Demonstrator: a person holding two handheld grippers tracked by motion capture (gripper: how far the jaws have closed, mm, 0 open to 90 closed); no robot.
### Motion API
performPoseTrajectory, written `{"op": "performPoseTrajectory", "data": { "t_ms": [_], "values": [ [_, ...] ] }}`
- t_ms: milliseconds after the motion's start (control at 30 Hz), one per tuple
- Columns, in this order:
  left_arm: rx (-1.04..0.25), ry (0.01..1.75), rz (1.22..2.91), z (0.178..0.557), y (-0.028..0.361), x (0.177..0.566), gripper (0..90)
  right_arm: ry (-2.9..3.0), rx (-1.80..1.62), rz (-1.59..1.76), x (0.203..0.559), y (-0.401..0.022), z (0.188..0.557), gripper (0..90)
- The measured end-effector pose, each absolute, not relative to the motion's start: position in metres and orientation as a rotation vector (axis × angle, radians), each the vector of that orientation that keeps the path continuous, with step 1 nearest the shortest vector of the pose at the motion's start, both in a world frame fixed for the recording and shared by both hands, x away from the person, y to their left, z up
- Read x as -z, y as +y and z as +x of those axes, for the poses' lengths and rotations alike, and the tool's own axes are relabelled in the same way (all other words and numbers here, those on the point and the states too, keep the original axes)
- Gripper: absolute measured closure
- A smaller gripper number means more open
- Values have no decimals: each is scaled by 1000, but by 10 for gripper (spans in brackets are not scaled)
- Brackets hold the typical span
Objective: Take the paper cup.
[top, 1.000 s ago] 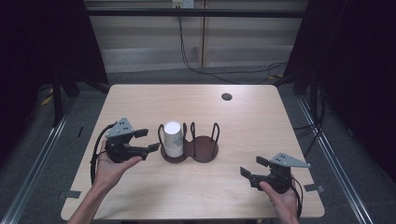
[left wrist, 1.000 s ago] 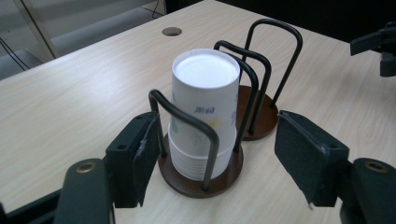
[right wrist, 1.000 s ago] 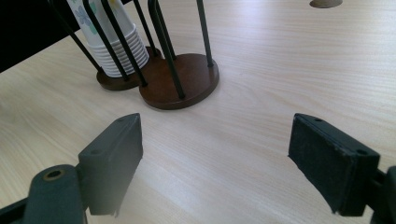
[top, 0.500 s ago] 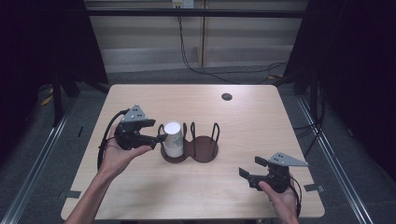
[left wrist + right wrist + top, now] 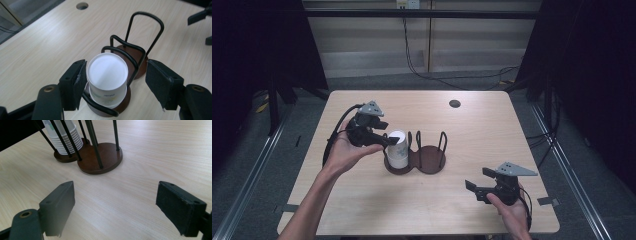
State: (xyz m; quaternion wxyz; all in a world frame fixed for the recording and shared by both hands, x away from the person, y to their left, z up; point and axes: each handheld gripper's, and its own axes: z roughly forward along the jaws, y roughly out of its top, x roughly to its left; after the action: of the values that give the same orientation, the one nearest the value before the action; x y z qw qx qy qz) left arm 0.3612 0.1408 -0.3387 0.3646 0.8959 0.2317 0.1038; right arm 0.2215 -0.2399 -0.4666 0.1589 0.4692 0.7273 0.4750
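A stack of upturned white paper cups stands in the left ring of a dark wire holder with two round wooden bases. My left gripper reaches in from the left at the stack's top. In the left gripper view the top cup sits between the jaws, which have just been closing; the left pad is at its side and the right pad stands clear of it. My right gripper rests near the table's front right, its jaws having just been opening, with only bare tabletop between them.
The holder's right ring is empty. A round cable hole lies at the table's far side. The right gripper's jaws show at the top right of the left gripper view. Black cables run across the floor behind the table.
My left gripper has moved right and up from beside the holder until its jaws straddle the top of the cup stack. The right hand has stayed put.
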Motion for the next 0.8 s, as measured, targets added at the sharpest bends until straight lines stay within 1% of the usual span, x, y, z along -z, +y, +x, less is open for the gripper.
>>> {"op": "performPoseTrajectory", "data": {
  "t_ms": [67,200,233,367,433,467,500,800],
  "values": [
    [-281,593,2332,364,137,338,336,2082,-1358,1342,467,-240,222,151],
    [-248,600,2375,371,130,340,351,2086,-1360,1337,467,-239,221,150],
    [-248,600,2375,371,130,340,345,2088,-1360,1336,466,-239,221,150],
    [-266,608,2460,377,120,343,314,2087,-1356,1343,467,-239,221,148],
    [-270,602,2468,378,119,343,303,2087,-1358,1338,467,-239,221,148],
    [-242,610,2482,382,117,344,296,2088,-1358,1339,467,-240,221,148],
    [-243,620,2484,382,116,344,287,2087,-1358,1339,467,-240,221,147],
    [-244,620,2561,393,108,346,279,2090,-1356,1338,467,-240,221,144]
  ]
}}
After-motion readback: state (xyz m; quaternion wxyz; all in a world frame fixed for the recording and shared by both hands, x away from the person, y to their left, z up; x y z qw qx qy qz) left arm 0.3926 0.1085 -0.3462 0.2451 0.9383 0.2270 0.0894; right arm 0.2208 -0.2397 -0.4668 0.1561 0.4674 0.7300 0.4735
